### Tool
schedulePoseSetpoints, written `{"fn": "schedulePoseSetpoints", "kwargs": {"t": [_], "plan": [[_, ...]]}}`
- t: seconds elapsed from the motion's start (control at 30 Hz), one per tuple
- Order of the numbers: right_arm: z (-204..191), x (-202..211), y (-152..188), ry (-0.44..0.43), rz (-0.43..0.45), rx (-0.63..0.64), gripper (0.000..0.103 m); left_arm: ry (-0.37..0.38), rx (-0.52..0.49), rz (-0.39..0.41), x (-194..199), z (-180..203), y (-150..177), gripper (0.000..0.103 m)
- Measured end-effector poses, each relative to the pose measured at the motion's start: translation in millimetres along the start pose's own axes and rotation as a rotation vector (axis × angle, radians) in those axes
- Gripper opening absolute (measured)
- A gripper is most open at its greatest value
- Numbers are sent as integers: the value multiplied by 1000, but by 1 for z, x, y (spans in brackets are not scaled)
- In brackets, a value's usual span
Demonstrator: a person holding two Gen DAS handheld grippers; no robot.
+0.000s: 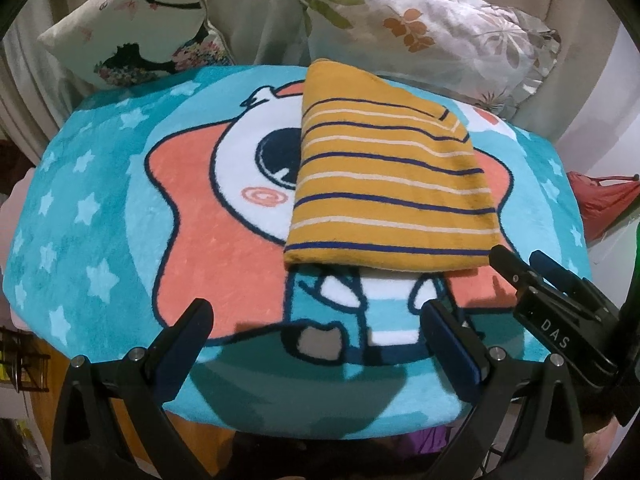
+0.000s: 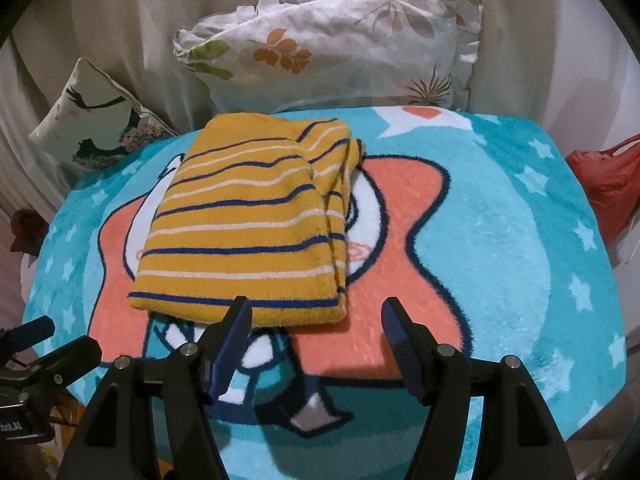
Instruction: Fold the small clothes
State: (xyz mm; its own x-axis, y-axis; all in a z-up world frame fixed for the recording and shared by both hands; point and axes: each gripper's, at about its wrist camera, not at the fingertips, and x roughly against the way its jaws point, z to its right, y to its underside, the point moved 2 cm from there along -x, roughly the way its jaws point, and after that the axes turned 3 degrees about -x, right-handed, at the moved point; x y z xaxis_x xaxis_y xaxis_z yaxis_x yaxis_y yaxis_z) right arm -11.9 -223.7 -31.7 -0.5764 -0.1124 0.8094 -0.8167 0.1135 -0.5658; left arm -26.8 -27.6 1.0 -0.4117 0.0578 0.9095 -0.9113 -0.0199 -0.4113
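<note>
Striped garment (image 2: pixel 244 228) folded, lying flat on the cartoon blanket (image 2: pixel 500 240) over the desk. Left tongs (image 1: pixel 316 320) wide, empty. Right tongs (image 2: pixel 316 316) wide too — nothing gripped, hovering just beside the near hem.

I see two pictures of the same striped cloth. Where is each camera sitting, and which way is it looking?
Left wrist view: rides on the left gripper, looking down past its open fingers at the folded striped garment on the cartoon blanket; the right gripper shows at the right edge.
Right wrist view: rides on the right gripper, looking down at the garment's near edge; its fingers are apart.
Both share the garment, blanket and two pillows behind.
</note>
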Motion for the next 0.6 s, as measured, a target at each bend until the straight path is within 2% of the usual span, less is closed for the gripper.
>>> {"fn": "schedulePoseSetpoints", "kwargs": {"t": [0.43, 0.53, 0.6], "plan": [[-3, -18, 10, 3, -55, 7, 73, 2, 51, -63, -18, -12, 13, 103], [0, -16, 1, 1, -30, 6, 73, 0, 57, -69, -18, -13, 15, 103], [1, -16, -16, 6, 3, 16, 73, -2, 59, -71, -18, -14, 16, 103]]}}
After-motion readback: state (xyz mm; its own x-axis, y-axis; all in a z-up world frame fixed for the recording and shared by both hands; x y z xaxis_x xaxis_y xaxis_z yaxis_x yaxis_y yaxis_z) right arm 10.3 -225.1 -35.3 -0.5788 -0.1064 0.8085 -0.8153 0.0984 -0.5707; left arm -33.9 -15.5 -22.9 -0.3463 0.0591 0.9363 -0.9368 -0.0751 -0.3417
